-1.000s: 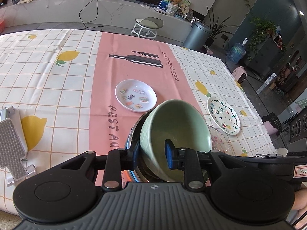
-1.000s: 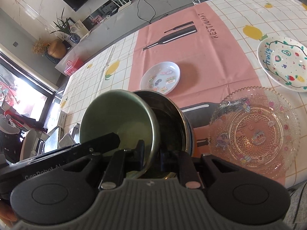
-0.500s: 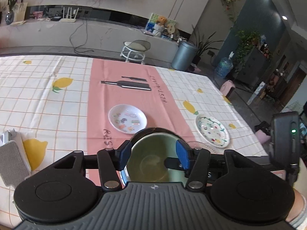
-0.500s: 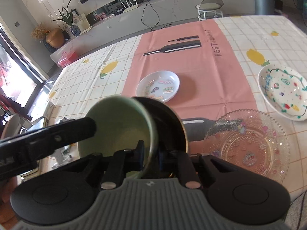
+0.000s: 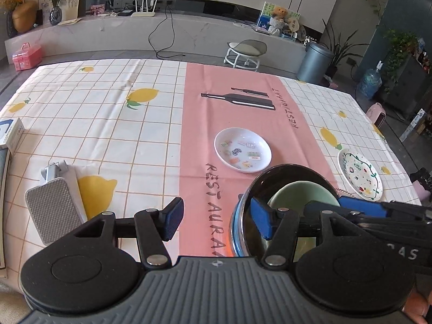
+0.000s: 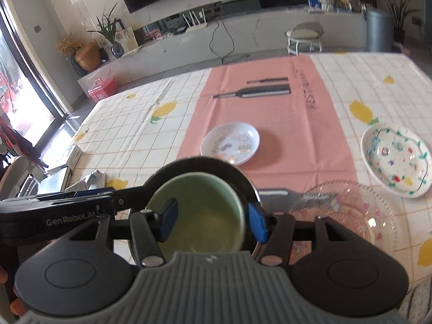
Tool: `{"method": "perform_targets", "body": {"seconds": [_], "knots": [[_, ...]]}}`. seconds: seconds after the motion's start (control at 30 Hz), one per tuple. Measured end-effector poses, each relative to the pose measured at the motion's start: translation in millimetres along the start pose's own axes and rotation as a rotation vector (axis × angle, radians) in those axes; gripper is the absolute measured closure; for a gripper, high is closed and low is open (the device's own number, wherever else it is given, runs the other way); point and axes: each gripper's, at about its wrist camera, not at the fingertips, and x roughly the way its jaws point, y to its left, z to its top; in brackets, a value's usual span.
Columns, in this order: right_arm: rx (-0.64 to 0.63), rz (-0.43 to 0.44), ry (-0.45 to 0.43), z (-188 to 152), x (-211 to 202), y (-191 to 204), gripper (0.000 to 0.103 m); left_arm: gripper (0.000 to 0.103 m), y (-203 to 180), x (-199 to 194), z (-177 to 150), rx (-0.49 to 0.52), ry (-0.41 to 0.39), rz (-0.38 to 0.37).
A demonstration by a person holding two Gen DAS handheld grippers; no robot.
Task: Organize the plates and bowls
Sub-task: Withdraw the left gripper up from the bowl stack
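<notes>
A pale green bowl (image 5: 299, 194) (image 6: 205, 210) lies level inside a dark steel bowl (image 5: 286, 172) (image 6: 199, 163) at the table's near edge. My left gripper (image 5: 216, 221) is opening; its right pad hangs over the steel bowl's left rim and presses on nothing. My right gripper (image 6: 213, 222) is opening too, its pads astride the green bowl's right wall without touching it. A white sticker plate (image 5: 243, 149) (image 6: 229, 143) sits behind the bowls. A painted white plate (image 5: 360, 172) (image 6: 395, 162) and a clear glass plate (image 6: 343, 210) lie to the right.
A metal mesh stand (image 5: 54, 205) and a small box (image 5: 10, 135) lie on the lemon-print tablecloth (image 5: 108, 124) at the left. Beyond the far table edge stand a stool (image 5: 244, 50) and a grey bin (image 5: 314, 62).
The green bowl, held tilted by both grippers over the steel bowl, now rests level inside it. Both grippers have opened and let go of its rim.
</notes>
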Motion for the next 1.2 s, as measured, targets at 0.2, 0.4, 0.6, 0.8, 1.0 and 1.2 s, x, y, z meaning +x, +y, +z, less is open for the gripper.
{"method": "perform_targets", "body": {"seconds": [0.2, 0.4, 0.6, 0.8, 1.0, 1.2], "knots": [[0.023, -0.028, -0.109, 5.5, -10.2, -12.8, 0.040, 0.032, 1.9, 7.2, -8.3, 0.007, 0.038, 0.031], [0.082, -0.034, -0.049, -1.1, 21.0, -41.3, 0.041, 0.020, 3.2, 11.4, -13.9, 0.023, 0.083, 0.037], [0.174, 0.091, -0.008, -1.9, 41.6, -61.2, 0.039, 0.016, -0.2, 14.4, -18.0, 0.039, 0.095, 0.055], [0.215, 0.085, 0.037, -3.6, 53.7, -65.2, 0.039, 0.016, -7.9, 14.4, -20.4, 0.078, 0.081, 0.089], [0.191, 0.087, 0.003, -1.6, 41.7, -63.6, 0.040, 0.020, -14.0, 9.4, -20.9, 0.107, 0.033, 0.128], [0.150, 0.072, -0.078, -0.7, 19.5, -64.9, 0.040, 0.026, -12.3, -8.4, -14.9, 0.073, -0.101, 0.125]]}}
